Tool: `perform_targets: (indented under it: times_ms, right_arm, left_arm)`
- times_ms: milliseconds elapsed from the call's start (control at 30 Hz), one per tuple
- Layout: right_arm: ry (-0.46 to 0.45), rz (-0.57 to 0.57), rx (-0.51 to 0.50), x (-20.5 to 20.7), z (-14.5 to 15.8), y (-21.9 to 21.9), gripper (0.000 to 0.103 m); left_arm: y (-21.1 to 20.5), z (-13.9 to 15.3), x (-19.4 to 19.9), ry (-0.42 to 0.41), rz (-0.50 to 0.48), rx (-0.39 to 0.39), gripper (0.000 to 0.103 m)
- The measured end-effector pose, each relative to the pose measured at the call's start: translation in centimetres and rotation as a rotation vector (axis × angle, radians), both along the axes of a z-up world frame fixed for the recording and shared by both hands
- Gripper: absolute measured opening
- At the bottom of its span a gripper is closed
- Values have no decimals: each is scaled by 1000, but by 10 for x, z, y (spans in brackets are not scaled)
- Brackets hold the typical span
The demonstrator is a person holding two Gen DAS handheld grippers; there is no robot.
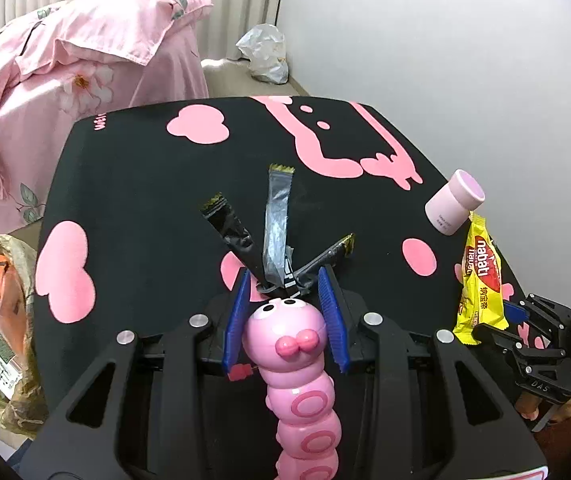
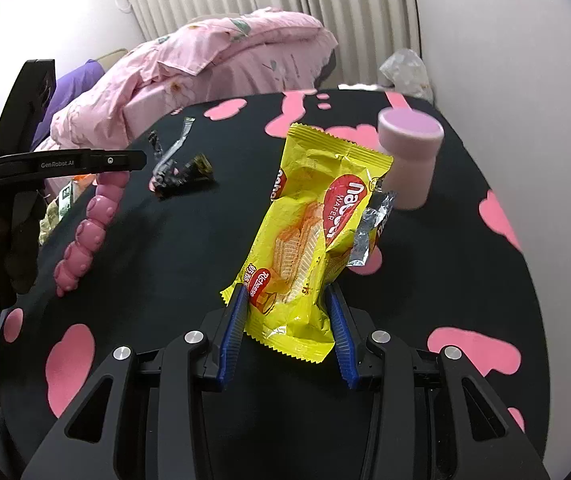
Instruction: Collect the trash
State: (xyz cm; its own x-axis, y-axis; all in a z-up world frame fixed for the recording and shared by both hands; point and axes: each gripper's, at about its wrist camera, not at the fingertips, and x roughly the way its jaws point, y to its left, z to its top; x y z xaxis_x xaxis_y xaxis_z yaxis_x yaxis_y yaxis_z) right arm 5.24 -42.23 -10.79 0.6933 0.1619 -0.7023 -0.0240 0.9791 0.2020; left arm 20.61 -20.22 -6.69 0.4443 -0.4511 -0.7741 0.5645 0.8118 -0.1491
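Note:
A pink caterpillar toy (image 1: 285,336) has its head between the blue pads of my left gripper (image 1: 284,276), which is shut on it; its body trails back under the gripper (image 2: 85,236). Just ahead of the fingertips, three long wrappers (image 1: 277,232), two black and one silver, fan out on the black tablecloth (image 1: 145,184). Whether they touch the gripper I cannot tell. My right gripper (image 2: 285,292) is shut on a yellow wafer packet (image 2: 309,232), held upright above the table, with a torn silver flap (image 2: 369,236) on its right side. From the left wrist view the packet (image 1: 481,280) hangs at the right table edge.
A pink cylindrical jar (image 1: 455,208) stands near the right table edge, just behind the packet. An open bag with trash (image 1: 1,320) sits off the table's left side. Pink bedding (image 1: 65,64) and a crumpled white plastic bag (image 1: 265,56) lie beyond the far edge.

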Motion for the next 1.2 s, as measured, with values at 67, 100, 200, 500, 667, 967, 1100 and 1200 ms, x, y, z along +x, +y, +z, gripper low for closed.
perform_targets:
  times_ms: [67,100,200,500,667,967,1100,1200]
  right_arm:
    - [-8,4,-15,-1,4,2,39]
    - [-12,4,-22,-1,6,3,39]
    - [-18,12,-31,-2,10,6,39]
    - [-9,17,-24,-3,5,6,39]
    - [2,13,-5,-1,-2,4,39]
    - [-3,11,-7,-3,-1,4,39]
    - [-36,11,-27,-1,9,5,39]
    - [-56,18,-36,3,19,8,39]
  left_arm:
    - [0,0,0,5,1,-2,34]
    - [0,-1,0,11,1,-2,34]
    - [-3,-7,-2,27,-5,17,39]
    - [-1,-30,-13,106,-49,83,43]
    - [0,-14,0,66,-15,-12,64]
    - [-33,-31,40,133,-37,60,48]
    - [-27,-28,29,98,-40,37,21]
    - [-10,-13,19,66,-10,-17,21]
